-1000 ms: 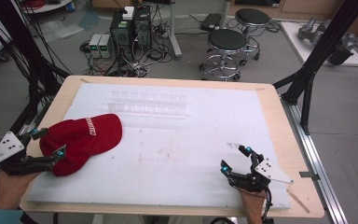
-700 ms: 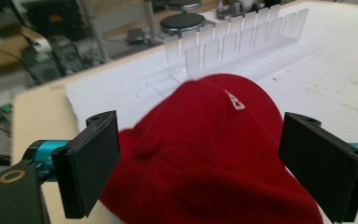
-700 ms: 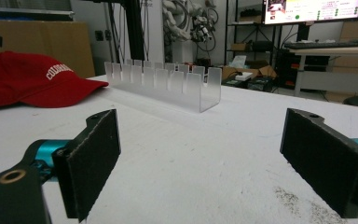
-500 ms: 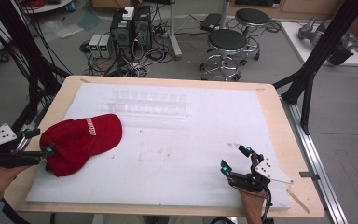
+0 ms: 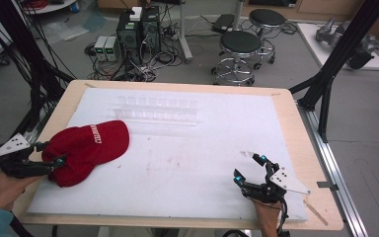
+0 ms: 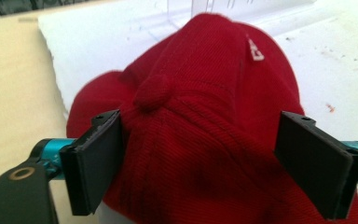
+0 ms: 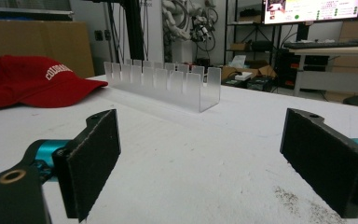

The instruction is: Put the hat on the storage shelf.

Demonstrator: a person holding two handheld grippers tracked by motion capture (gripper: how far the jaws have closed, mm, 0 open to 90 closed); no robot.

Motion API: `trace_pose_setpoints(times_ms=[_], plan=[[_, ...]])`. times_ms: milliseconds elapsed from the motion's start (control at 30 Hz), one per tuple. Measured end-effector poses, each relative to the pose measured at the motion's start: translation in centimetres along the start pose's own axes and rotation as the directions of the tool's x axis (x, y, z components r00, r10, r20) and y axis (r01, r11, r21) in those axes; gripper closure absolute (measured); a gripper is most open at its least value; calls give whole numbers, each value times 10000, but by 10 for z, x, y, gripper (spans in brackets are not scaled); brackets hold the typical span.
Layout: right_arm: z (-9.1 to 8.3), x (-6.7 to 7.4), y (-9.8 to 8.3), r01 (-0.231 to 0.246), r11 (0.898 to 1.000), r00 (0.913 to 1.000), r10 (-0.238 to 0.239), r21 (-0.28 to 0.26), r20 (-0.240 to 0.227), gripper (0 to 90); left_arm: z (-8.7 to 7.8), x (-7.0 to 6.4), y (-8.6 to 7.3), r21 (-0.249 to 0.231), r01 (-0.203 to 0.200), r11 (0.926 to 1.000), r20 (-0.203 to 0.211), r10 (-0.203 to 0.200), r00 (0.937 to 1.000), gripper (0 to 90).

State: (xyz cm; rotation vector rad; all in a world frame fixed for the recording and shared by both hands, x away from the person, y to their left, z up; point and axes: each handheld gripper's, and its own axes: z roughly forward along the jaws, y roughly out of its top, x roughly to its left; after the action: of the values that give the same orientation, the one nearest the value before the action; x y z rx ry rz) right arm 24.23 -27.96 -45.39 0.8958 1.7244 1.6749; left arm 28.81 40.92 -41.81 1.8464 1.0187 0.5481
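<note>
At the left edge of the white mat (image 5: 187, 163), left gripper (image 5: 49, 165) sits at the back of the red cap (image 5: 86, 148). Jaws spread wide, one on each side of the cap's rear crown in the left gripper view; the left pad (image 6: 98, 163) looks right against the fabric, the right pad (image 6: 314, 163) is at the crown's edge, contact unclear. Nothing clamped.

Cap orientation: long axis runs diagonally on the mat, from near-left up toward the far-right. Brim (image 5: 116, 133) points away from the left gripper, toward the clear slotted rack (image 5: 155, 109); rear of the crown faces the person's left hand (image 5: 5, 185). Crown up, top button (image 6: 153, 91) visible between the jaws, white lettering (image 5: 94, 134) on the front panel. Cap lies flat on the mat, at its left side, brim tip near the rack but apart from it.

Right gripper (image 5: 252, 167) is at the near-right of the mat, well apart from the cap. Jaws wide open, holding nothing, just above the mat surface. Its view looks across the mat at the rack (image 7: 165, 81), cap (image 7: 32, 79) to the rack's left.

Rack stands upright along the far part of the mat, long axis across the wooden table (image 5: 301, 143).
</note>
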Motion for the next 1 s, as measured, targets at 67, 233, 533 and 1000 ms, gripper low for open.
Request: trace_pose_setpoints(times_ms=[67, 233, 533, 1000], plan=[[0, 0, 0, -17, 10000, 10000, 17, 7, -2, 110, 1, 1, -3, 23, 213, 9998, 38, -213, 9998, 187], [0, 0, 0, 13, 10000, 10000, -13, -16, -6, 110, -1, 0, -4, -204, 709, 9973, 112, -707, 9974, 406], [0, 0, 0, 39, 10000, 10000, -39, -2, 11, 110, -2, -6, 0, -214, 923, 9955, 182, -919, 9956, 766], [1, 0, 0, 112, 9999, 9999, -113, 26, 49, 110, -9, -24, 27, -789, 144, 9968, 780, -82, 9969, 851]])
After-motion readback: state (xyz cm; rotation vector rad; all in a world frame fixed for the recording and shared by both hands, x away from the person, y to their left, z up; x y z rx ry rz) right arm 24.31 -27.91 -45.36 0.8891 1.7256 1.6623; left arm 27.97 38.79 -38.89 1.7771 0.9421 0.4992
